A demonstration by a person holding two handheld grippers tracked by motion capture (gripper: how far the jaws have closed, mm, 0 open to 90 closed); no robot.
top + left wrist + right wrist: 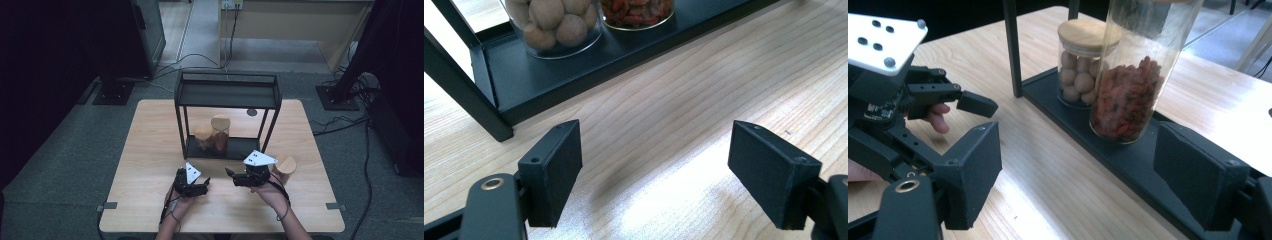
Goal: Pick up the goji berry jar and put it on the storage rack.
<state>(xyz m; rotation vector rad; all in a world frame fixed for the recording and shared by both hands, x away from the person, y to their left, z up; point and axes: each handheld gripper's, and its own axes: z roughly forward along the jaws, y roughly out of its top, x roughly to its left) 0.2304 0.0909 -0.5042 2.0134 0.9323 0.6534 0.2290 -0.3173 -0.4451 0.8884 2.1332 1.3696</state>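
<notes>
A black two-shelf rack stands at the middle of the wooden table. On its lower shelf are a short jar of round nuts with a wooden lid and a taller jar of red berries. Both jars also appear from above, the nut jar left of the berry jar. My left gripper is open over bare wood in front of the rack, nothing between its jaws. My right gripper is open too, aimed at the shelf and jars. Both grippers sit near the front edge, left and right.
A third jar with a wooden lid stands on the table just right of my right hand. The left gripper sits close to the right gripper's left jaw. A round hole marks the table behind the rack. Cables and stands lie on the floor beyond.
</notes>
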